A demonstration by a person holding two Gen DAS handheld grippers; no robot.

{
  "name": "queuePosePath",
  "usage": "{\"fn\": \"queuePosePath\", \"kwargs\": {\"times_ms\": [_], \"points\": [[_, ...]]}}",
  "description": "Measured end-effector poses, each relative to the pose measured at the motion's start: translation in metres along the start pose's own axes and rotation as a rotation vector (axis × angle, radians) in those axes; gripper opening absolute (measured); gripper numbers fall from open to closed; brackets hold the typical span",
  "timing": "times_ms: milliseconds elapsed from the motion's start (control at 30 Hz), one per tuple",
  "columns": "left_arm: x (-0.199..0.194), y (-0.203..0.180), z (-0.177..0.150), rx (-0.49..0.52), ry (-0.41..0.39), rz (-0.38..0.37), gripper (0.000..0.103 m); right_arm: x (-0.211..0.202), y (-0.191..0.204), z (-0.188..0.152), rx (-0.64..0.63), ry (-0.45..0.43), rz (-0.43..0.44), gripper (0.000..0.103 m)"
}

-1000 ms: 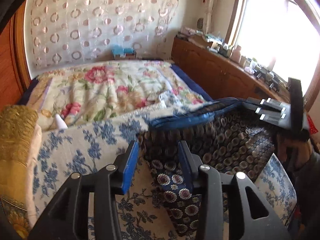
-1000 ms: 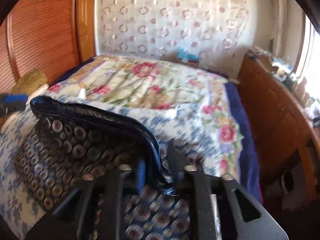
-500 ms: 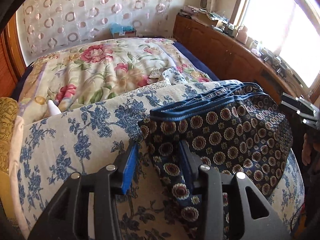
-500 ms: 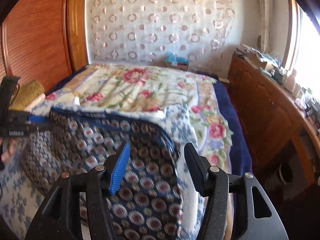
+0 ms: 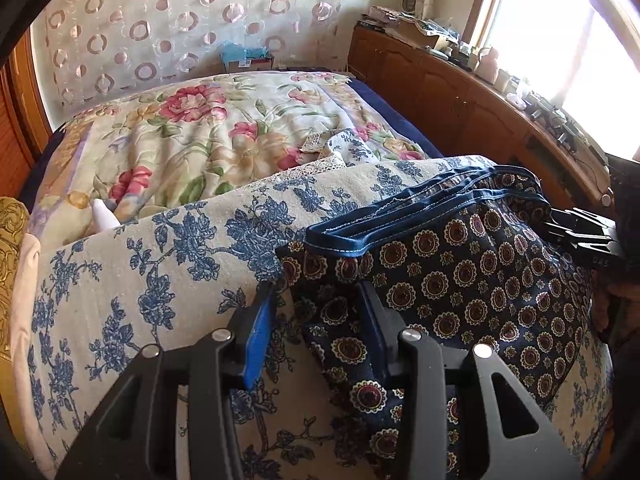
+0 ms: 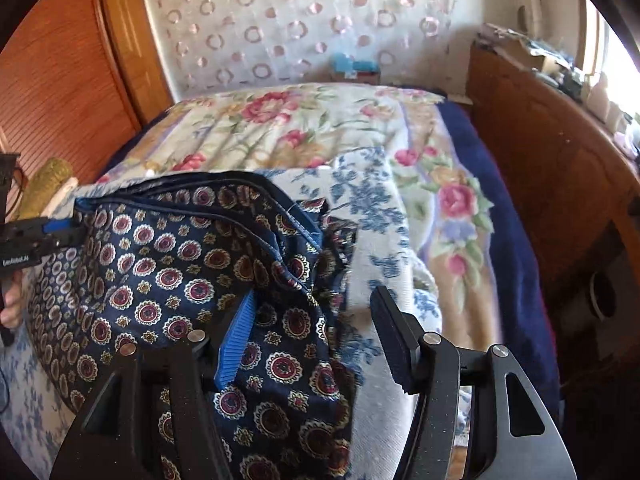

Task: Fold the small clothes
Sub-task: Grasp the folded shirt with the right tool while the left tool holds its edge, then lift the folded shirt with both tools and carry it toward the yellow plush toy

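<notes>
- Left wrist view: we see the navy patterned shorts (image 5: 460,280) lying folded on the blue-flowered cover (image 5: 160,272) at the near end of the bed, with the blue waistband (image 5: 400,220) doubled at the far edge of the shorts, towards the floral quilt (image 5: 200,140).
- Our left tongs (image 5: 316,320) sit at the left corner of the shorts, part open. A fold of the fabric runs between the jaws against the right-hand pad, but we cannot tell whether the pads still pinch it.
- At the right side of the shorts the other tool's black frame shows, close to the cloth.
- Right wrist view: the shorts (image 6: 180,280) lie spread on the same cover, waistband (image 6: 248,208) away from us, and the right corner near the waistband looks rumpled rather than flat.
- Our right tongs (image 6: 312,320) have just been opening. They stand wide over the right edge of the shorts, the ribbed blue pad resting above the fabric, the dark pad out over the cover beside it. Nothing is clamped between them.
- We judge one fold is laid down and the right side released. What seems left: freeing the left corner, smoothing the bunched right corner, and perhaps a further fold to make the shorts compact.
</notes>
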State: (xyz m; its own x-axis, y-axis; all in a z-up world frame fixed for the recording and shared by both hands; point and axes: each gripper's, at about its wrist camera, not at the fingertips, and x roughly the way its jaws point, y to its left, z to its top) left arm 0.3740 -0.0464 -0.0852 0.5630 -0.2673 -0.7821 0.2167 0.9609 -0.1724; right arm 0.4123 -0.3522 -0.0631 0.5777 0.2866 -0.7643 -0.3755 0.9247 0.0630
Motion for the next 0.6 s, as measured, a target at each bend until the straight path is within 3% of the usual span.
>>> {"fn": "queuePosePath", "kwargs": {"times_ms": [267,433,533,600], "points": [[-0.001,0.0,-0.001,0.002,-0.008,0.0,0.041,0.004,0.007,0.002,-0.014,0.007,-0.006,0.06],[0.0,0.0,0.0,0.007,-0.01,0.007,0.041,0.009,0.01,0.008,-0.031,0.009,0.014,0.054],[0.0,0.0,0.0,0.01,-0.014,0.008,0.041,0.011,0.014,0.009,-0.034,0.012,0.027,0.047],[0.001,0.0,0.0,0.008,-0.015,0.007,0.041,0.011,0.017,0.009,-0.045,0.01,0.031,0.036]]}}
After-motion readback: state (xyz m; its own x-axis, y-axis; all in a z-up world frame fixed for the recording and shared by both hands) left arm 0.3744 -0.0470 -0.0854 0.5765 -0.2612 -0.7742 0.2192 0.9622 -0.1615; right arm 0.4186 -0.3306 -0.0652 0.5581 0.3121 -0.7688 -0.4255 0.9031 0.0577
